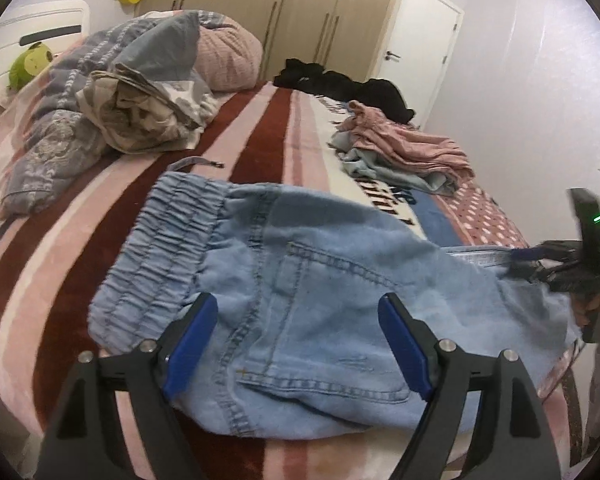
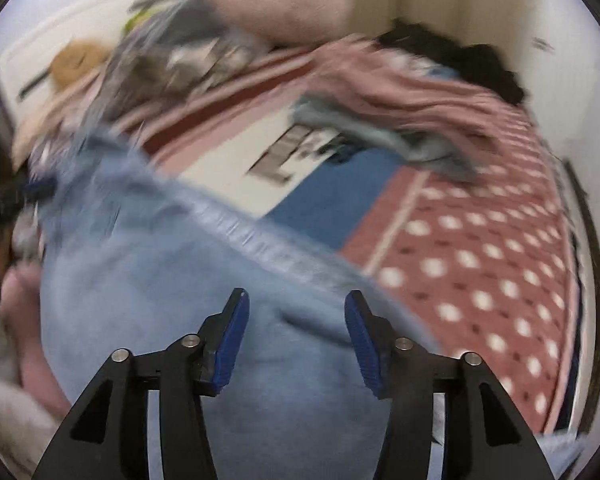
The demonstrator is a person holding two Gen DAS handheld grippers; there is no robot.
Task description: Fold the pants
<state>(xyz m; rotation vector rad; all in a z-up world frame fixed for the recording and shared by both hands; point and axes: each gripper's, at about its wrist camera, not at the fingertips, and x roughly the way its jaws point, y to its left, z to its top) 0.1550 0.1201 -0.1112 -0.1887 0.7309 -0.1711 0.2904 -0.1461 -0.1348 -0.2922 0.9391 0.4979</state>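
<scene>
Light blue denim pants (image 1: pixel 300 280) with an elastic waistband lie on the striped bed blanket (image 1: pixel 80 248). In the left wrist view my left gripper (image 1: pixel 300 316) is open above the seat of the pants, near a back pocket. My right gripper shows at the far right of that view (image 1: pixel 548 264), at the pants' edge. In the blurred right wrist view my right gripper (image 2: pixel 296 312) is open over the blue fabric (image 2: pixel 180 300), nothing between its pads.
A pile of pink and blue clothes (image 1: pixel 404 148) and black clothes (image 1: pixel 340 80) lie on the far right of the bed. A crumpled quilt and pillow (image 1: pixel 120 92) fill the far left. Wardrobe and door stand behind.
</scene>
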